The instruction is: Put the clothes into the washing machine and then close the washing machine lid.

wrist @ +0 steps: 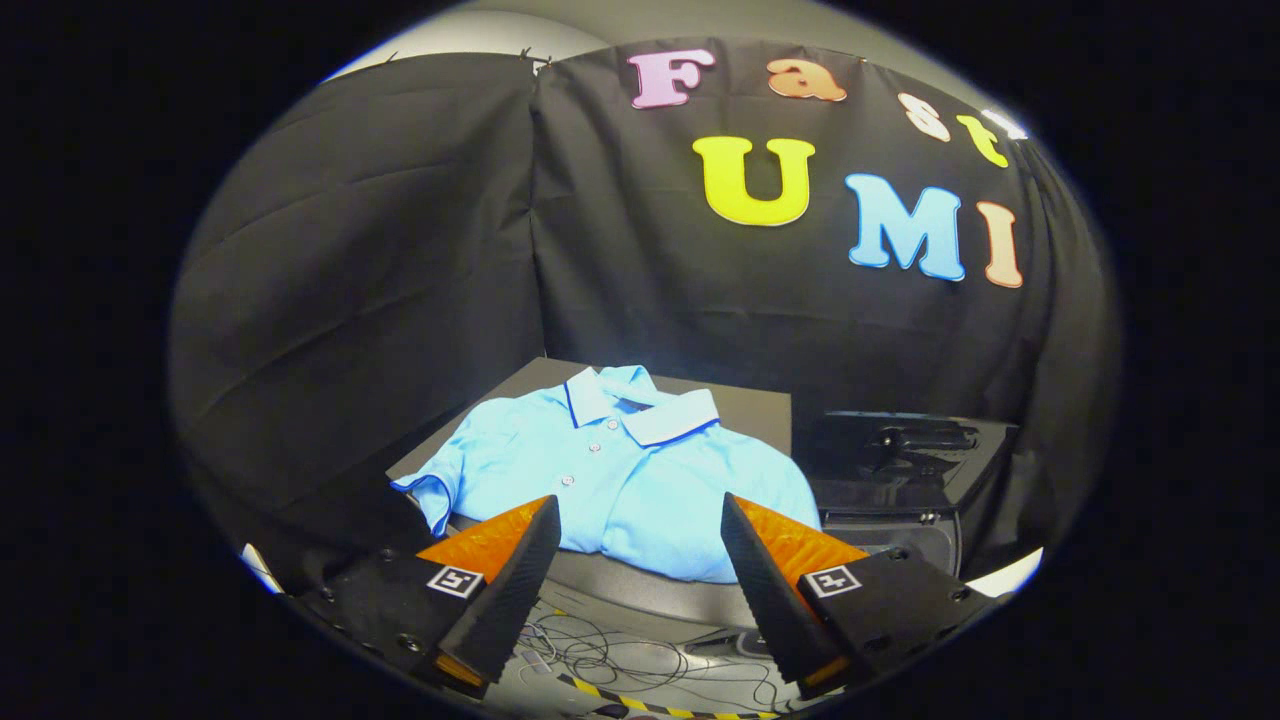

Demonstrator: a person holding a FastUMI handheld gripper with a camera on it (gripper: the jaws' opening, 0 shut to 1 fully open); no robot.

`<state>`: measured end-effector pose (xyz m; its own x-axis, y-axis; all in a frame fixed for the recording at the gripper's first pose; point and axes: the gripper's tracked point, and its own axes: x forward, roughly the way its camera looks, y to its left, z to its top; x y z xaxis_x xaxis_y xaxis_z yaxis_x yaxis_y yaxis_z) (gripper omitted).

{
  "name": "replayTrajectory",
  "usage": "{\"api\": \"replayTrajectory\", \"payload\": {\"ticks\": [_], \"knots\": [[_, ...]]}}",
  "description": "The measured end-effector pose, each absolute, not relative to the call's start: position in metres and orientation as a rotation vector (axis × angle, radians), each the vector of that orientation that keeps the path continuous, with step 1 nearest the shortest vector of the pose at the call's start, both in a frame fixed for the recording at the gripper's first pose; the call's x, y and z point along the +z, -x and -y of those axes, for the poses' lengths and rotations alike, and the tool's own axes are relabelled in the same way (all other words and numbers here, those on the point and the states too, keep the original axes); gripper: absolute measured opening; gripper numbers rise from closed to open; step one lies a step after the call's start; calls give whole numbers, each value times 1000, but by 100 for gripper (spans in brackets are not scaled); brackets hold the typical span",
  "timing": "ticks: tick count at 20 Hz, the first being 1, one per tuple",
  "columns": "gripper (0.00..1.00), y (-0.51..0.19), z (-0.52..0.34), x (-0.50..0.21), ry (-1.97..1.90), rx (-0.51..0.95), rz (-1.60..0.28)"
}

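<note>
We see our gripper with its two fingers spread wide apart, nothing between them and nothing touching either one. Just ahead of the fingers lies the light blue polo shirt, spread flat with its collar away from us and a row of small buttons running down its front; one short sleeve hangs over the near left corner. The shirt rests on a dark table, whose bare top shows beyond the collar and whose rounded front edge runs just below the shirt's hem. Beside the table, to the right of the shirt and beyond the right finger, stands the dark washing machine; we cannot tell whether its lid is up or down. Below the fingers, on the floor, we make out loose cables and a strip of yellow-and-black tape.
</note>
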<state>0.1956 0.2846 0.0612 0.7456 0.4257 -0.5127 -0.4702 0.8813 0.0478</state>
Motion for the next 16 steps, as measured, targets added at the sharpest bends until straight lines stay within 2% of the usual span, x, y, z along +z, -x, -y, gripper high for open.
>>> {"api": "replayTrajectory", "payload": {"ticks": [16], "knots": [[100, -245, -361, 16, 219, 489, -613]]}}
